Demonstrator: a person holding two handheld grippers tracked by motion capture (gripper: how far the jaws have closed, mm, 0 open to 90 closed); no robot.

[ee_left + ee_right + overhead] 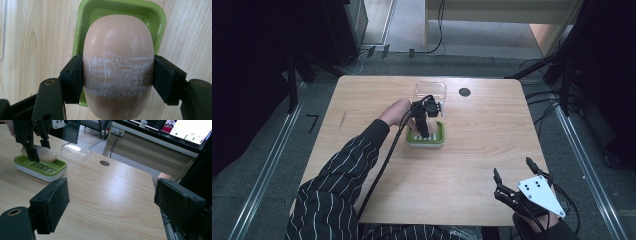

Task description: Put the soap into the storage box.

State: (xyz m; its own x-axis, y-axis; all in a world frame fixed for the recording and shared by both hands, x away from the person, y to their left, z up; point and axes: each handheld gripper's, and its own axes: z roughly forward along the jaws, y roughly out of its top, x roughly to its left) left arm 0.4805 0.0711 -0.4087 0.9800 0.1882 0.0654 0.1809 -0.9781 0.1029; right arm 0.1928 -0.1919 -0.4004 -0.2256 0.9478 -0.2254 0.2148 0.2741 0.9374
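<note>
Soap (pixel 117 67), a pinkish-beige oval bar, is pinched across its middle by the left gripper (pixel 117 75), both jaws pressing flat on its sides where a whitish scuffed band runs around it. It hangs right over the green soap dish (pixel 155 17), whose rim shows behind and beyond the jaws; from the right gripper view the bar looks just above the slotted tray or barely on it (can't tell which).

Past the dish, farther from the left jaws, a clear plastic lid (pixel 430 90) lies flat on the worktop (pixel 492 145), and a small dark round spot (pixel 465 92) sits off to one side of it. Neither is between the jaws and the dish.

Right gripper (pixel 111 205) is well apart at the near corner of the worktop, jaws spread wide with nothing between them, just bare wood ahead. Beyond the worktop's far edge there are cables on the floor.
</note>
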